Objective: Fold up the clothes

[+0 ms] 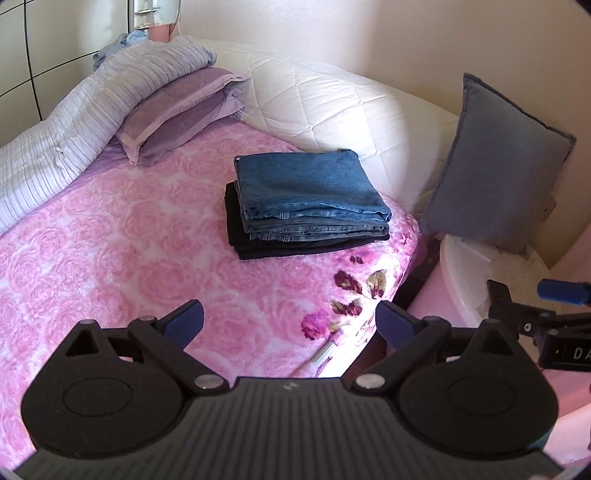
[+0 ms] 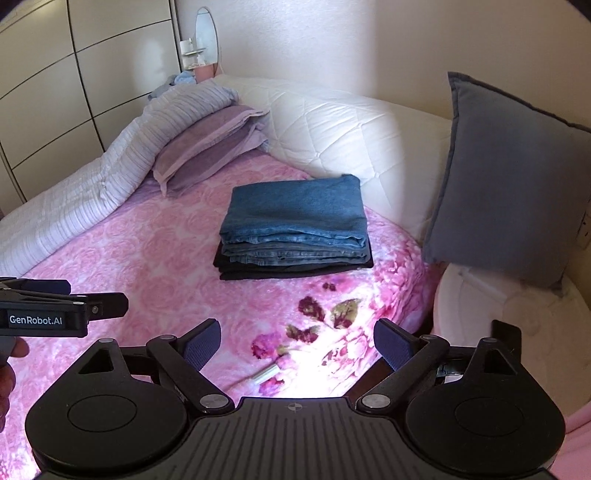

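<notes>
Both the left gripper (image 1: pixel 290 323) and right gripper (image 2: pixel 297 341) hang released and empty; the folded jeans (image 1: pixel 306 192) at twelve o'clock sit squarely stacked, so any next garment should be laid flat first.

- A home bedroom: a bed (image 2: pixel 147 251) under a pink rose-patterned blanket.
- Purple pillows (image 2: pixel 207 147) and a striped duvet (image 2: pixel 92 192) lie at ten o'clock.
- Wardrobe doors (image 2: pixel 55 74) and a small oval wall mirror (image 2: pixel 206 33) stand behind, toward eleven.

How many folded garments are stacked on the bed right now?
2 can be told apart: blue jeans on top, a black garment beneath them, near the bed's far edge. More layers may be hidden.
</notes>
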Action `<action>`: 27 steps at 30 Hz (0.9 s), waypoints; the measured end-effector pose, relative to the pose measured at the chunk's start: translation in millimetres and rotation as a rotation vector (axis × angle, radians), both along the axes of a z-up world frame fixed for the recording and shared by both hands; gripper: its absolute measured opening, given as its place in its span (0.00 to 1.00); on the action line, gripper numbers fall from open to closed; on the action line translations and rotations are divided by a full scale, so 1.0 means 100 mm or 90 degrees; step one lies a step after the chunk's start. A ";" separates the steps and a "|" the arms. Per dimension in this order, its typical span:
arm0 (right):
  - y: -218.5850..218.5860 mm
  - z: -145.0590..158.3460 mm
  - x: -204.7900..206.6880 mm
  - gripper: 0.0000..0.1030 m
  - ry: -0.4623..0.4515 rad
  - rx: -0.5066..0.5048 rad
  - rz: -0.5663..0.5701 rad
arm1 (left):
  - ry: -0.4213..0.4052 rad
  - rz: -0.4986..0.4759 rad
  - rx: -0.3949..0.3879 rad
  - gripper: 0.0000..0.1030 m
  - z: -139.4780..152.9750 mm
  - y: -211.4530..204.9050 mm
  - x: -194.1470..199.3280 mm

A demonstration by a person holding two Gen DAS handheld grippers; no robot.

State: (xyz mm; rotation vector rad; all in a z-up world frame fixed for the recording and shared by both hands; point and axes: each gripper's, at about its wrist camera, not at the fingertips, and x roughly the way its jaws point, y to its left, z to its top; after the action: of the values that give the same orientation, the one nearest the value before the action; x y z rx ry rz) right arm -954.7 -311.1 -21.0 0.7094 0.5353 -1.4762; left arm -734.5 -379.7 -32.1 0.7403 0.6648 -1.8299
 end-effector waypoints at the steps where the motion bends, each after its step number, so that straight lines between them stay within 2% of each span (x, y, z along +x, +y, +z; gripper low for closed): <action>1: 0.00 -0.01 0.00 0.90 -0.001 0.002 0.002 | 0.001 0.004 0.000 0.95 0.00 0.00 0.00; 6: 0.00 0.00 -0.01 0.90 -0.001 0.001 0.016 | -0.001 0.015 -0.024 0.95 0.03 0.04 -0.03; 27: -0.03 0.02 0.01 0.90 0.005 -0.006 0.032 | -0.026 0.031 -0.026 0.95 0.00 0.07 -0.10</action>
State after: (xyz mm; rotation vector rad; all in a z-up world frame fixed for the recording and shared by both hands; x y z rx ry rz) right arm -953.8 -314.0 -19.2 0.6782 0.5473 -1.4344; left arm -744.9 -372.9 -31.8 0.7268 0.6110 -1.7746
